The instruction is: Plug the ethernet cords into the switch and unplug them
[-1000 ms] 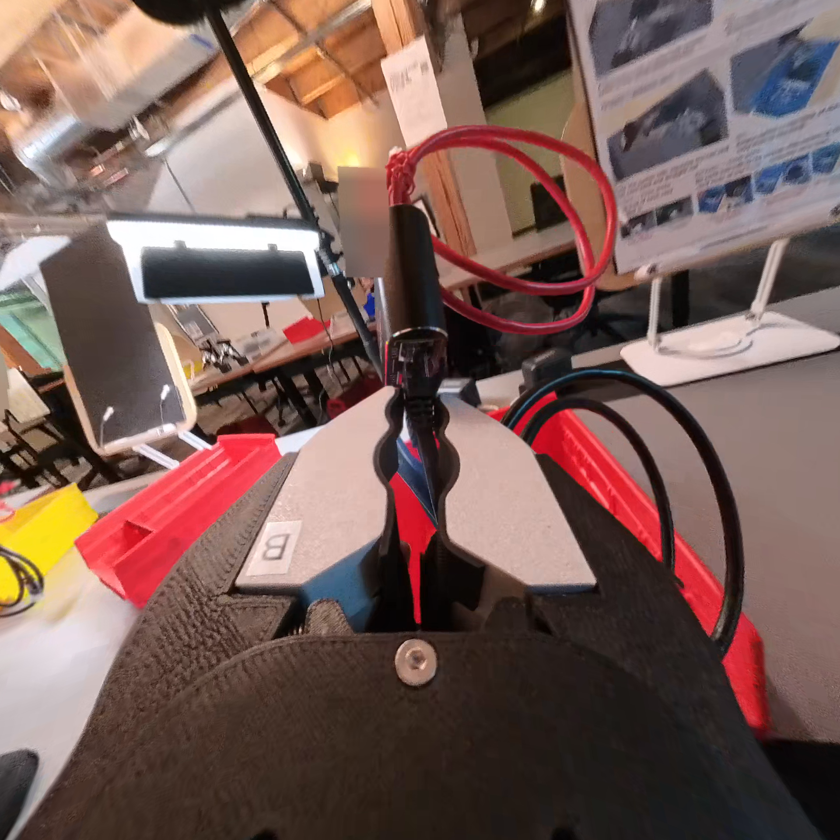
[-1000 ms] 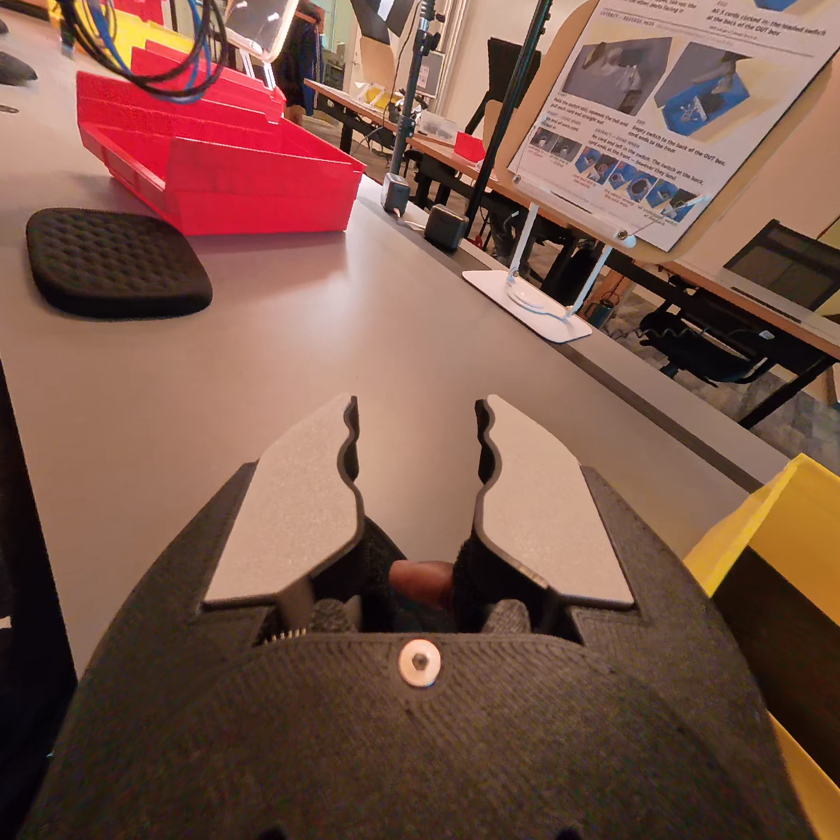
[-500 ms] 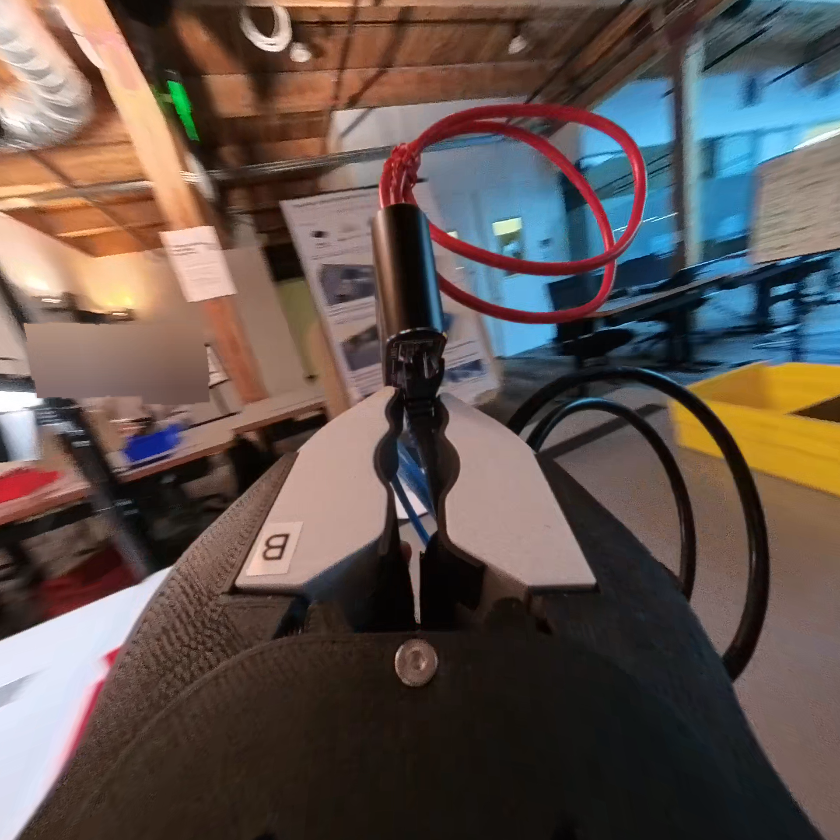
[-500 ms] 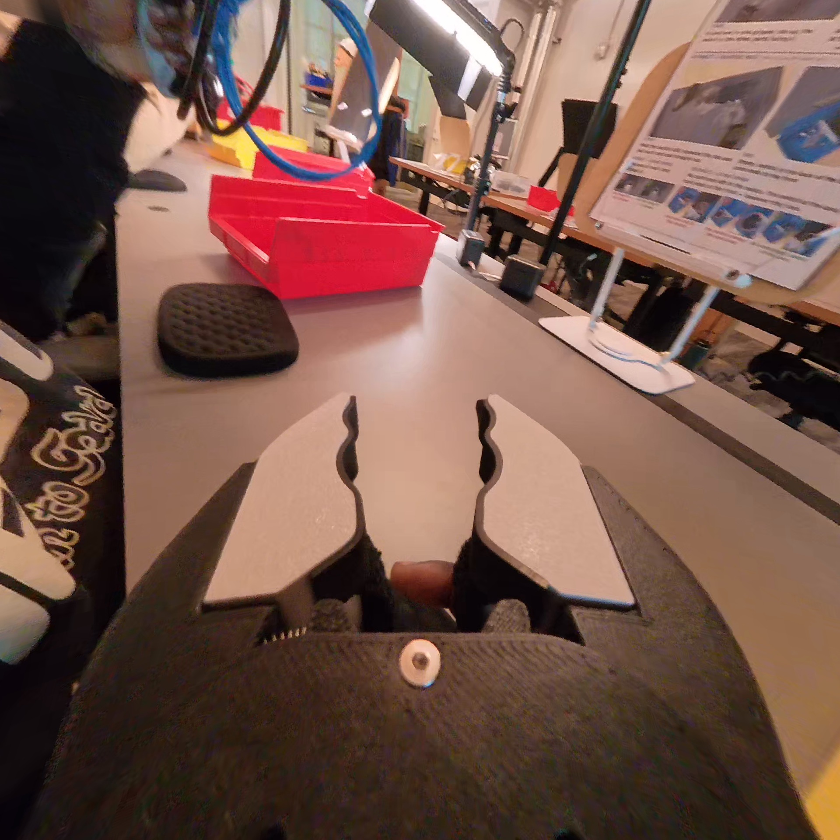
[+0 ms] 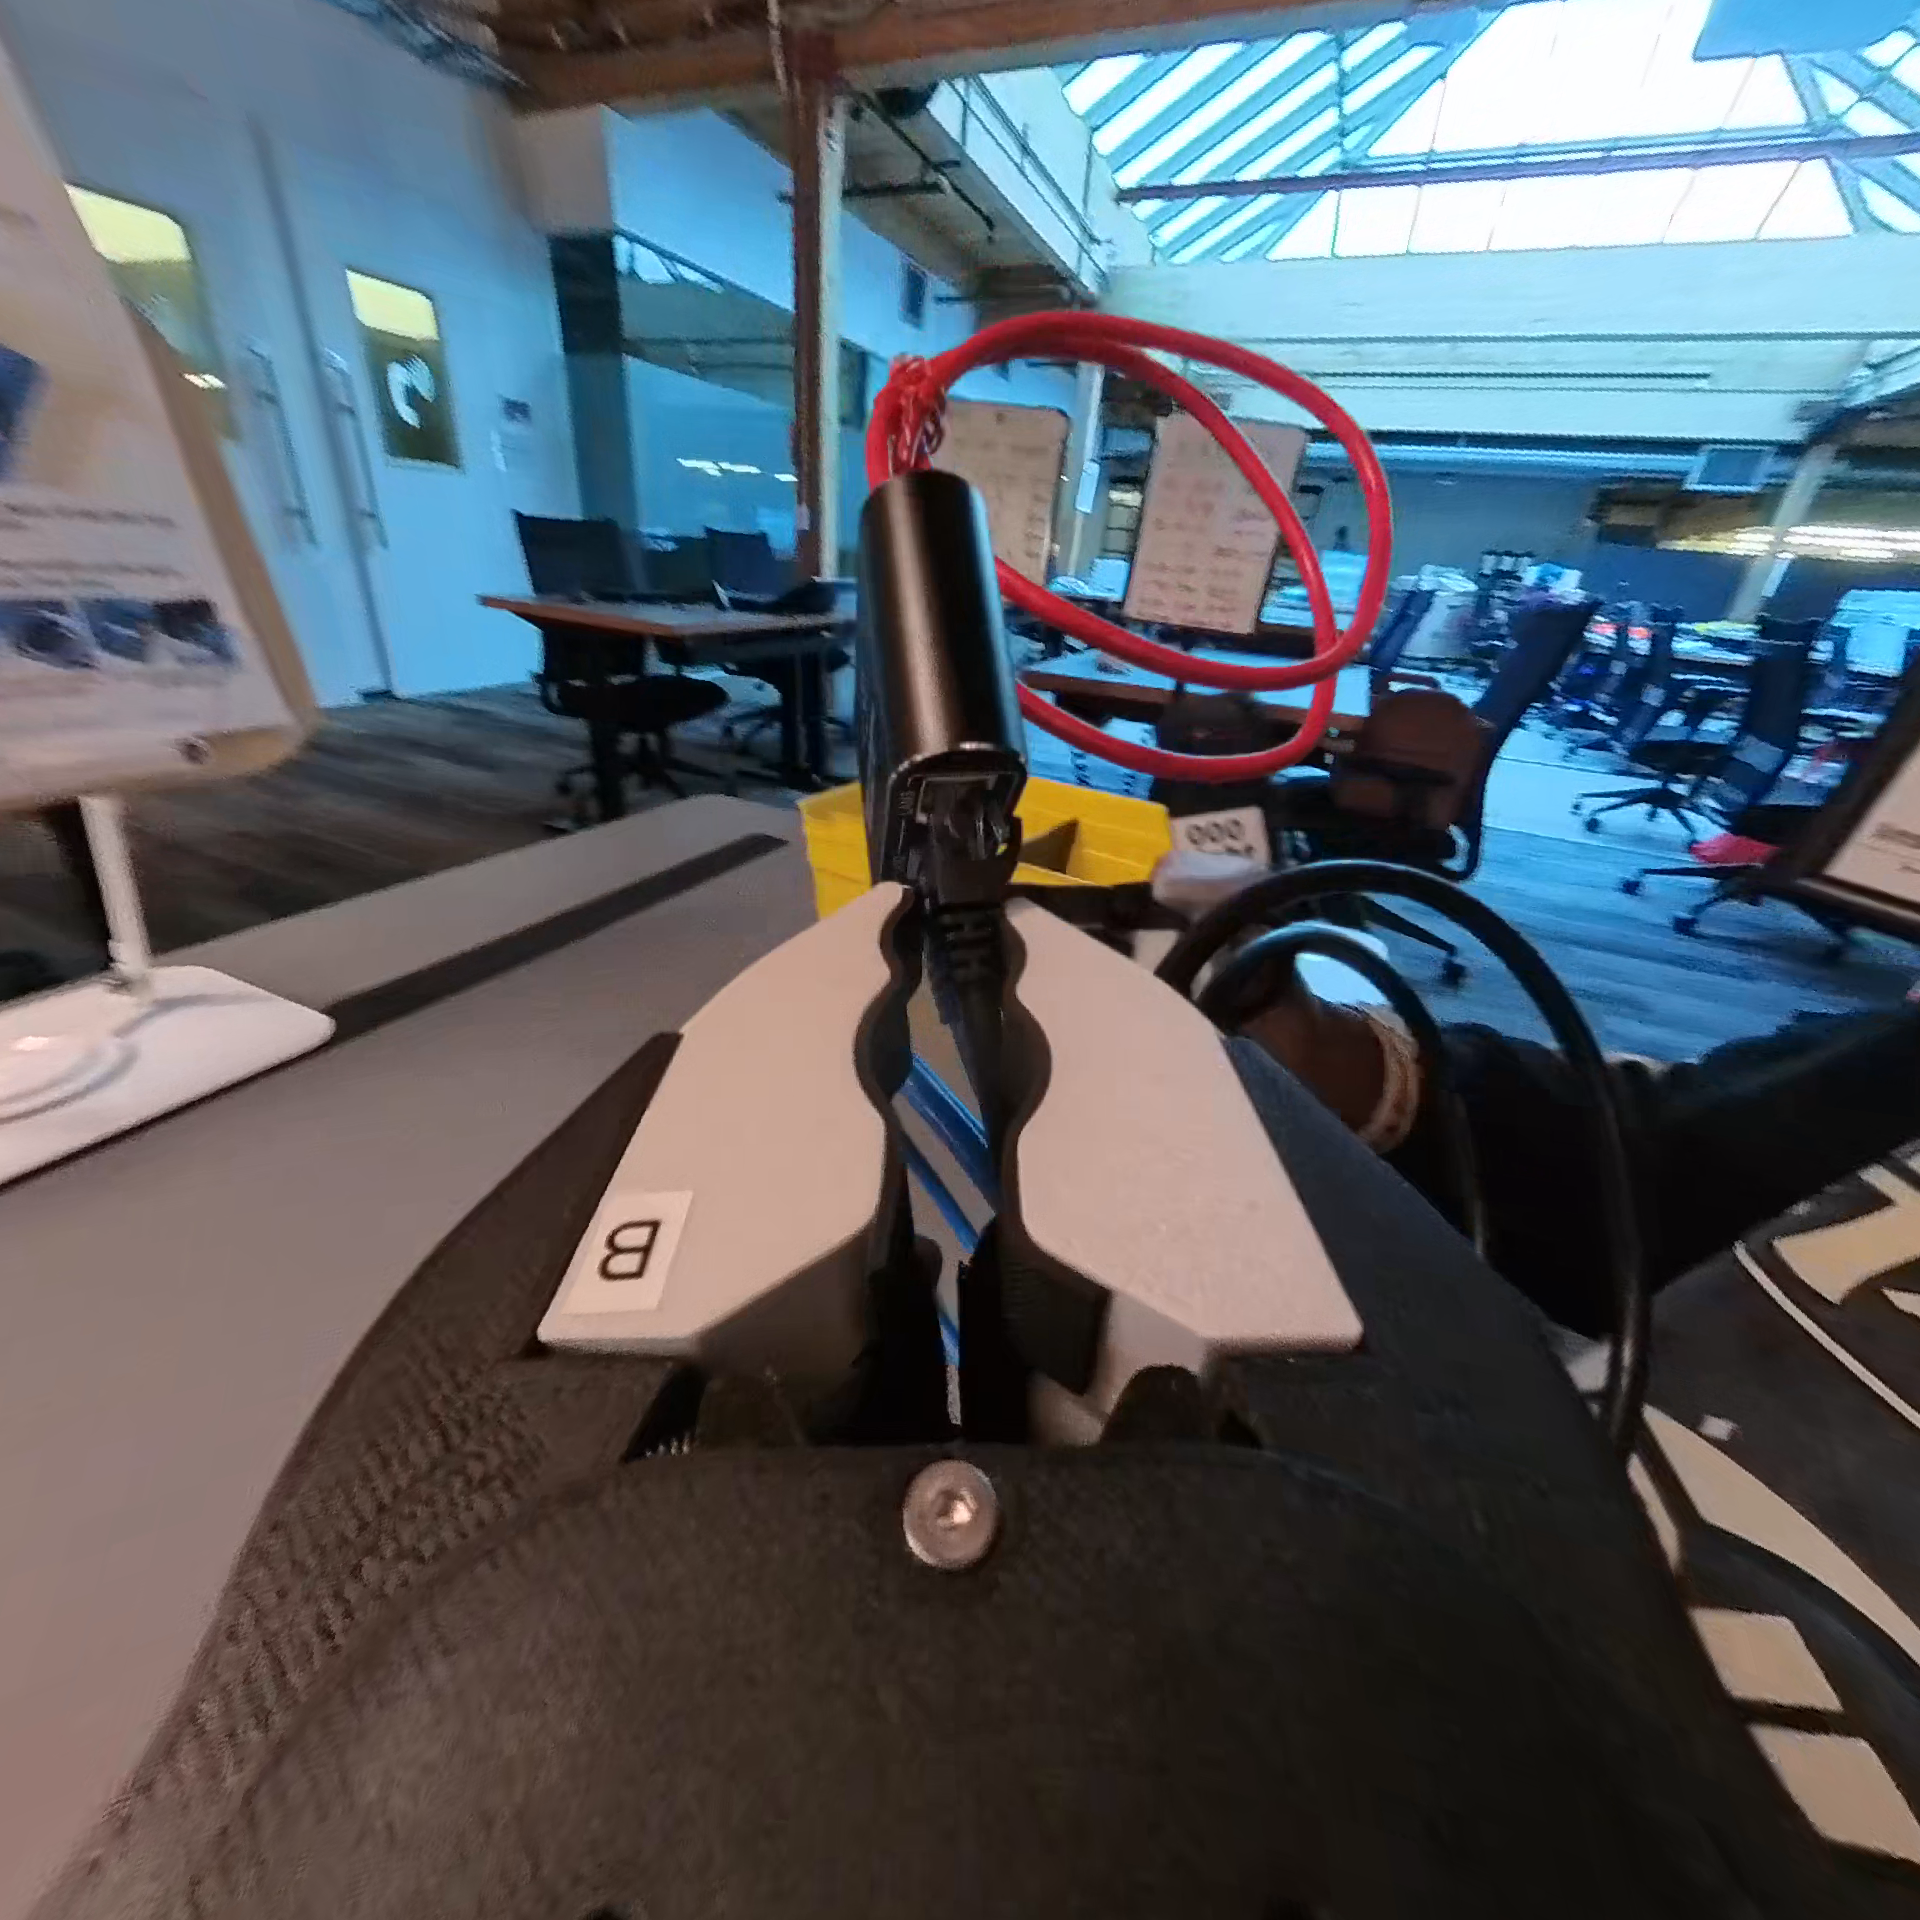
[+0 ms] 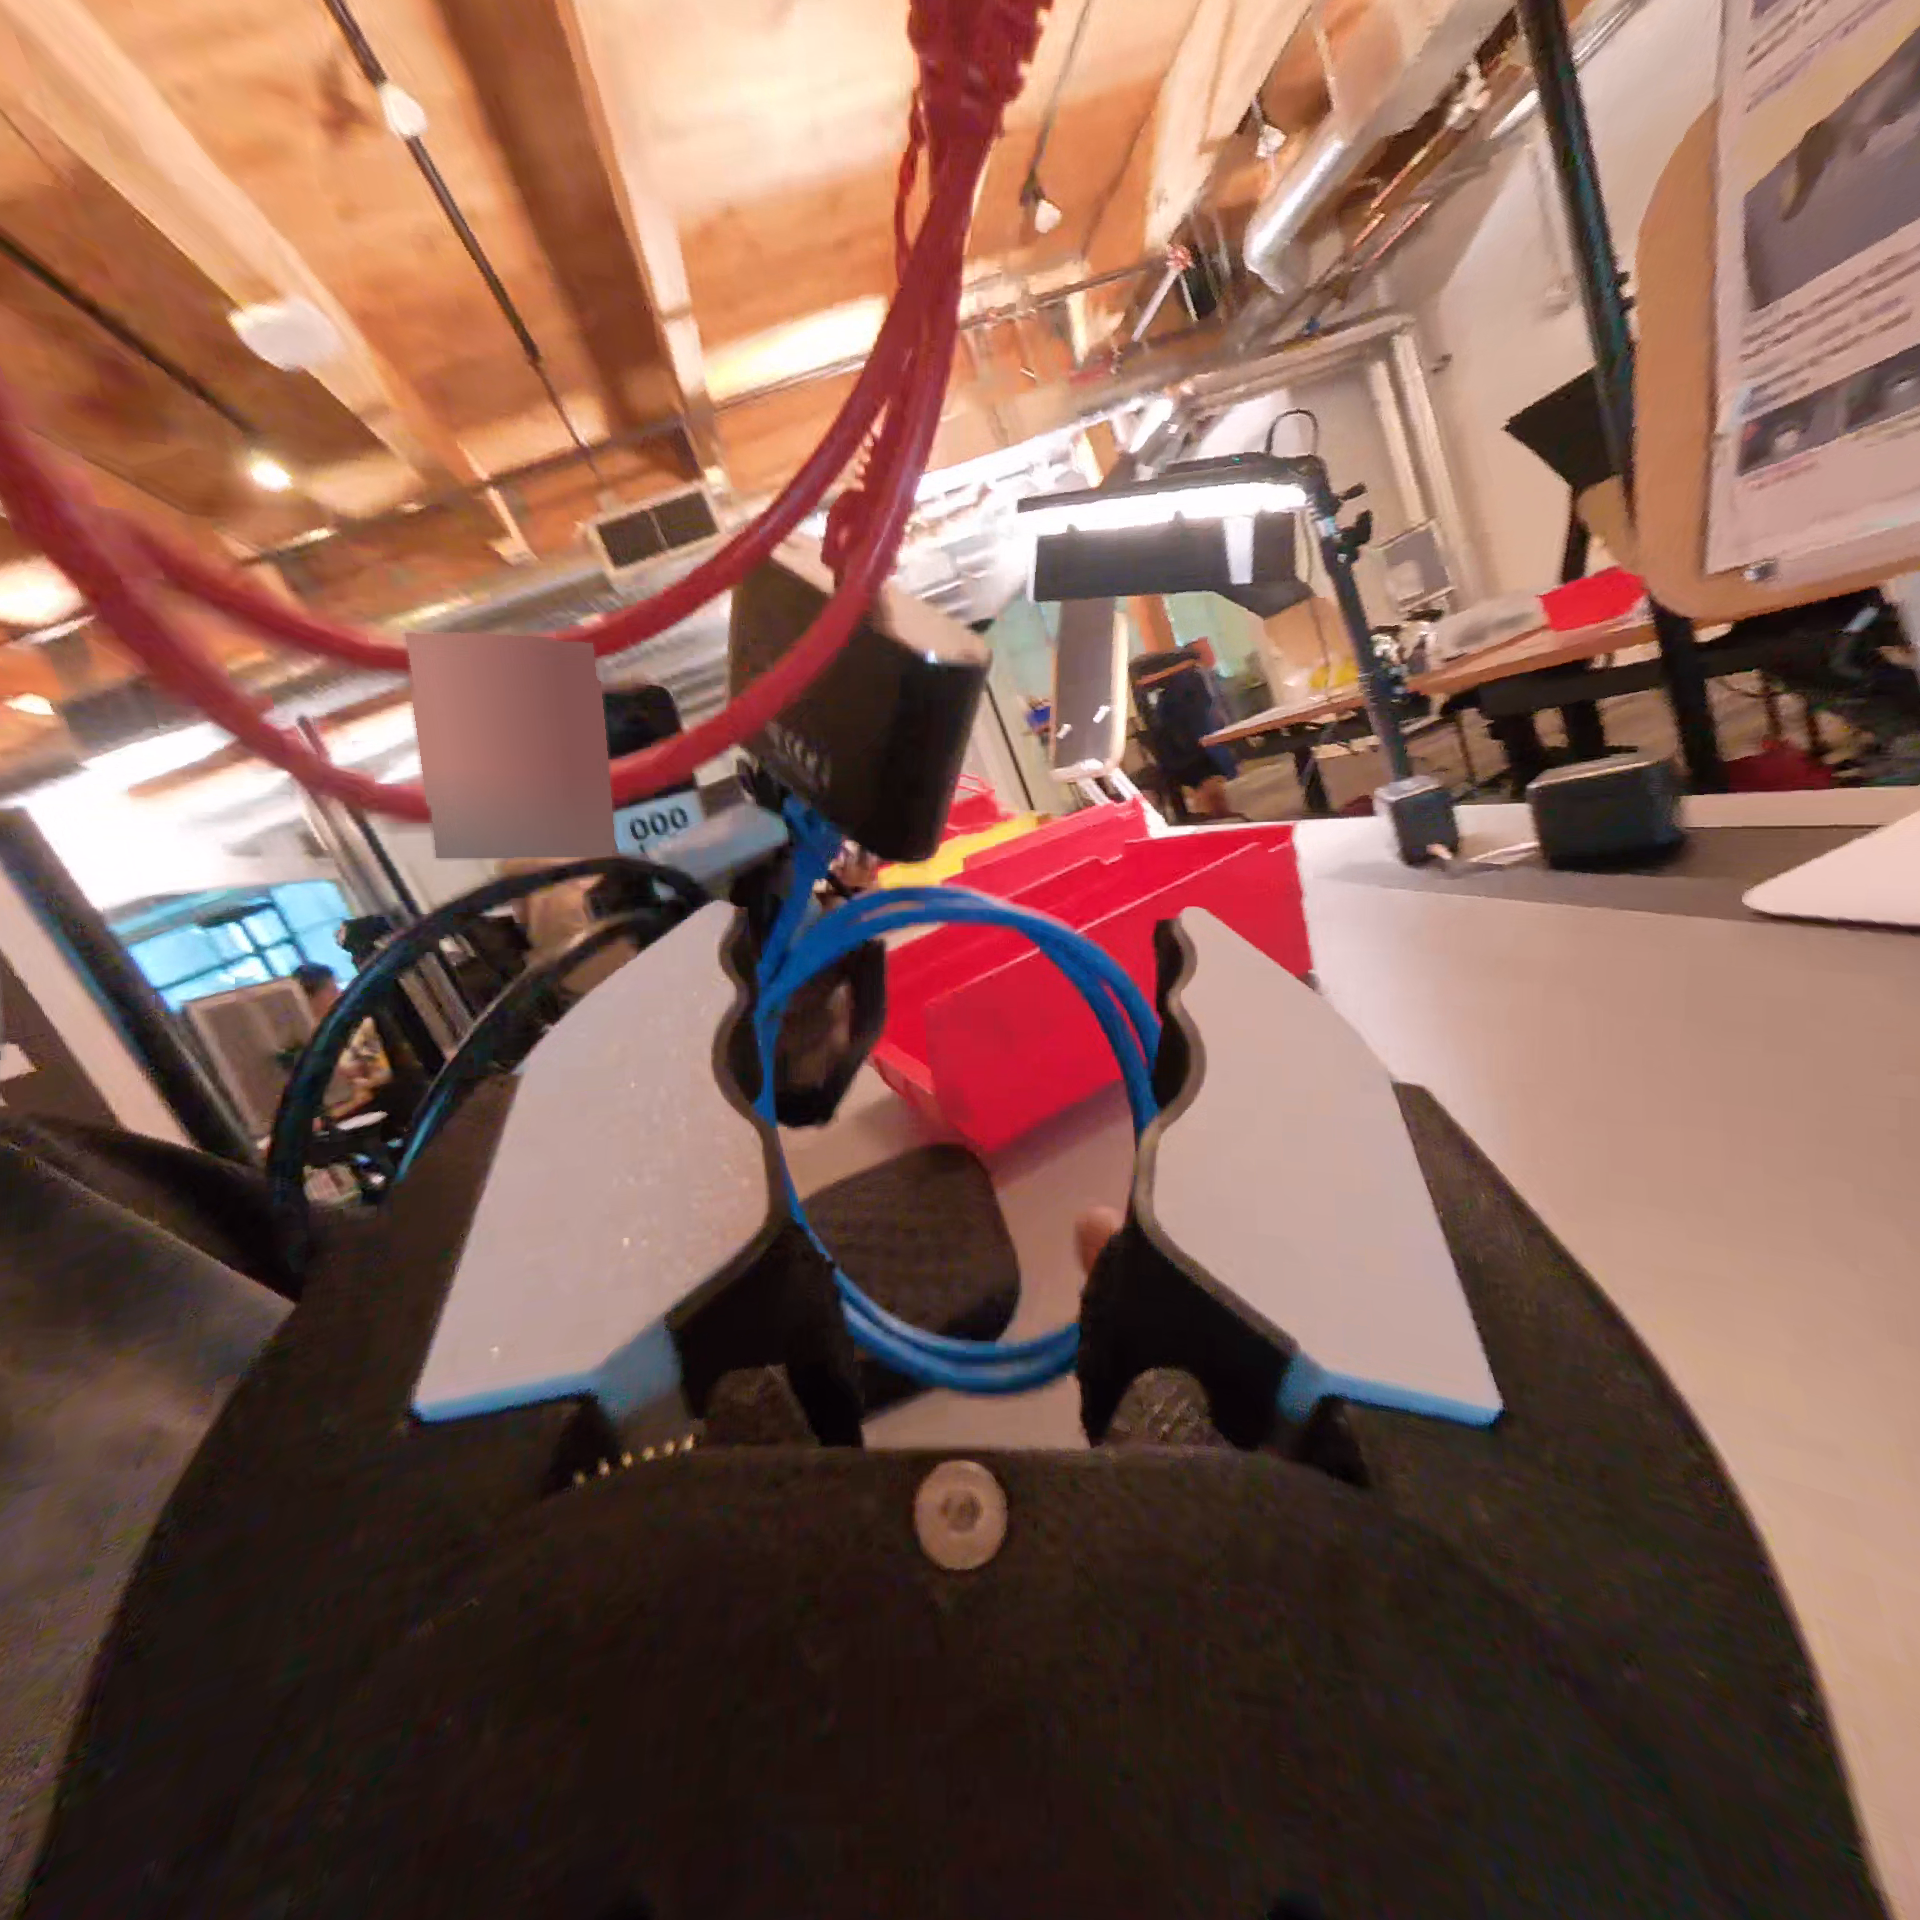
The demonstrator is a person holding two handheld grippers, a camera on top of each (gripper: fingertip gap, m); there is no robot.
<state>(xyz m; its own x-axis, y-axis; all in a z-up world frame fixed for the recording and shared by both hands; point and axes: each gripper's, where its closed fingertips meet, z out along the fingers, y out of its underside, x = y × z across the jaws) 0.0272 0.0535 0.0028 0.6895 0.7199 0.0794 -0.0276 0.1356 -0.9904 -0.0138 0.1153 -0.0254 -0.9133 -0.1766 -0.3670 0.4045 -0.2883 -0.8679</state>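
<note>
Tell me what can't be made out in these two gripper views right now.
- Left view: the black cord's run between the left hand-held gripper's fingers, hidden by them; only its plug shows at the switch.
- Right view: where the red cords go, cut off by the top edge.
- Right view: the switch's ports, blurred and turned away.
- Right view: the blue cord's second end, not visible.

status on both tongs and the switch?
Left tongs shut on black cord's plug, switch held aloft. Right tongs open, blue cord looped between them, ungripped. Red cord and black cord dangling.
</note>
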